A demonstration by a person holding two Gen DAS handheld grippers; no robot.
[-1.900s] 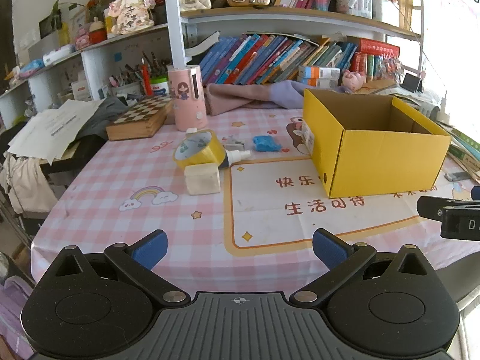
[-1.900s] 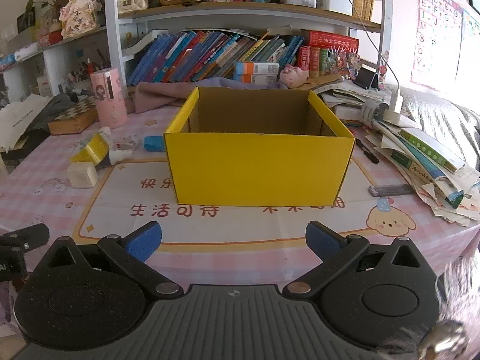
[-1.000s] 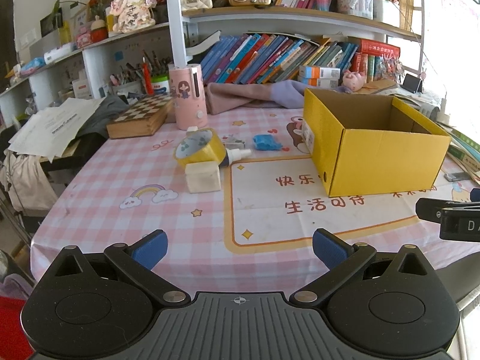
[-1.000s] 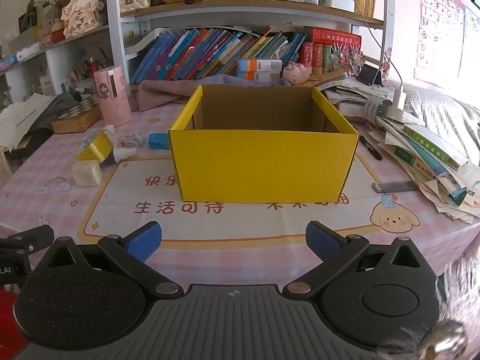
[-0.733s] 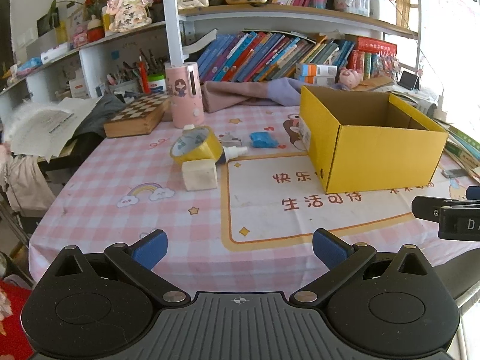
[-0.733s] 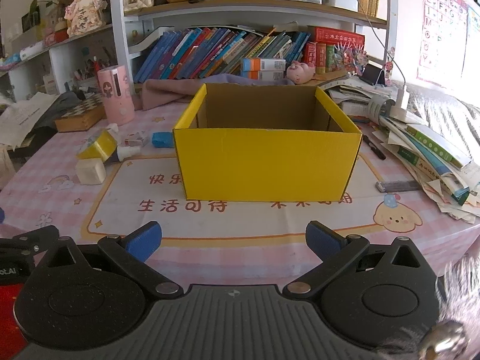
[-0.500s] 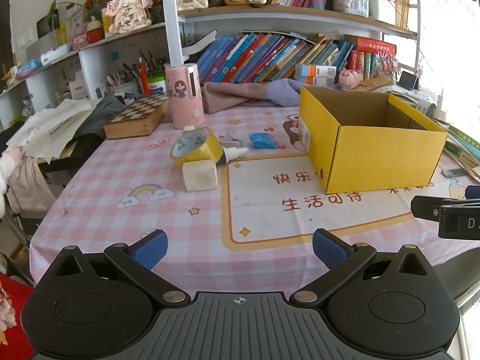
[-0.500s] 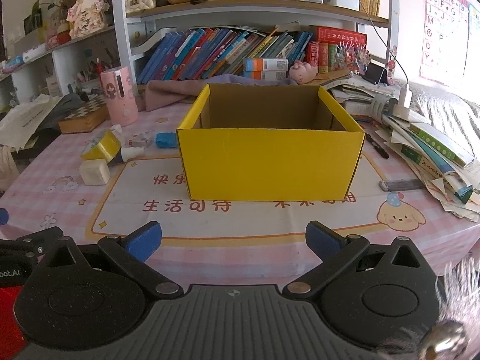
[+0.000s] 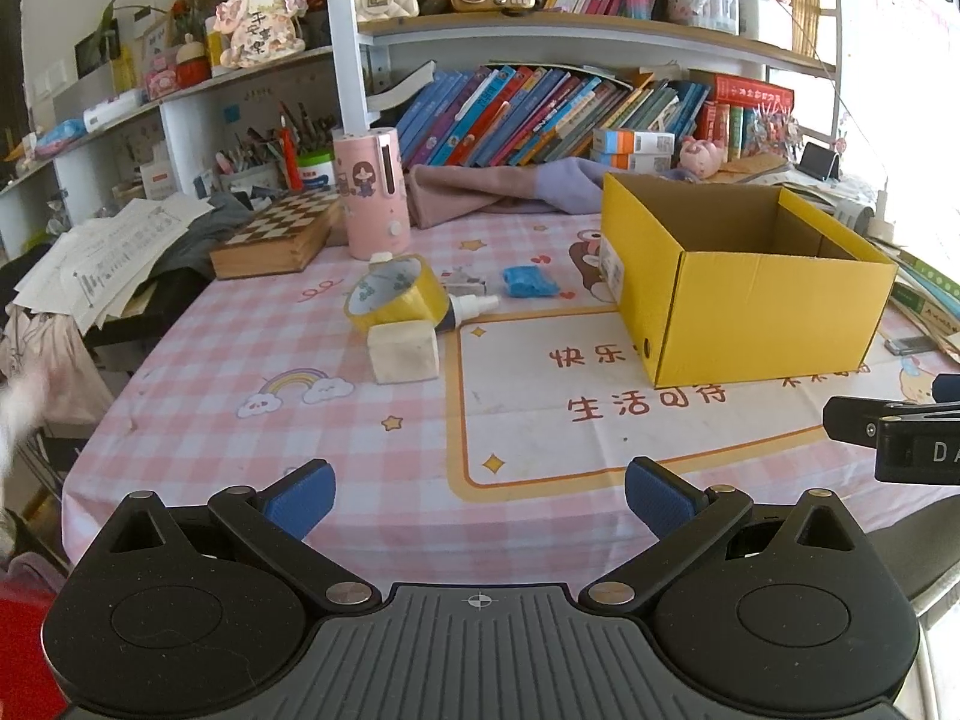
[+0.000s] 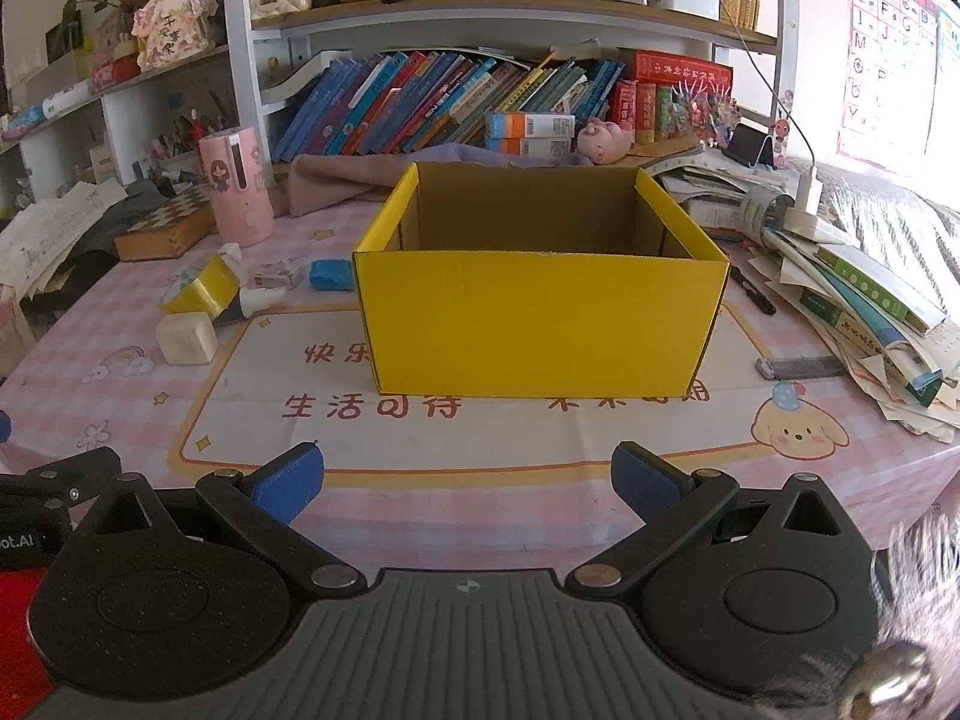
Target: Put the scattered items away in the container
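beside yellow box (image 9: 750, 306), scattered items, both grippers open-jawed.

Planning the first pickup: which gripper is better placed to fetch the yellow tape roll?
Probably the left gripper: the yellow tape roll lies almost straight ahead of its open jaws. The right gripper faces the yellow cardboard box, with the roll off to its left.

Left of the one yellow box (image 9: 744, 300), loose on the table: one roll of tape (image 9: 396, 297), one white block (image 9: 403, 353), one small bottle (image 9: 471, 306), one blue wad (image 9: 529, 281), and what appears to be one small packet (image 9: 465, 284). Grippers: two.
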